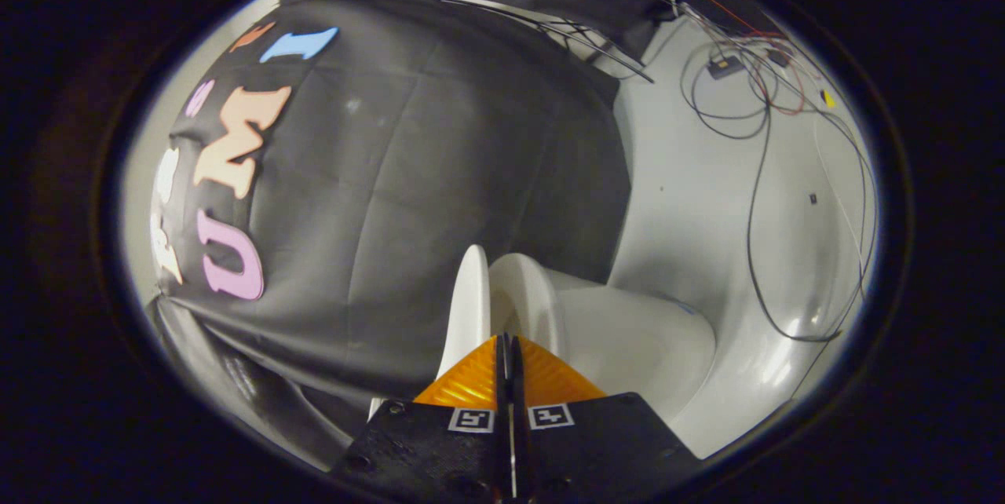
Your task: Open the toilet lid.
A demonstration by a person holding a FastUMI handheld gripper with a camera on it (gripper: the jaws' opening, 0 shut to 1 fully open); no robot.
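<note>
The hand-held gripper (506, 347) has its fingers pressed together, holding nothing. Just beyond their tips, the toilet lid (471, 308) stands raised beside the toilet (628, 339), near loose cables (754, 174).

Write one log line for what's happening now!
gripper: shut, empty | lid: raised, just ahead of fingertips | seat: beside lid | bowl: beyond

The claw (506, 347) is being held with its fingers closed together, nothing gripped between them. Just beyond the tips, the raised toilet lid (469, 308) and seat (528, 300) are being shown above the bowl (636, 339). Loose cables (754, 174) are hanging on the white wall (691, 174).
</note>
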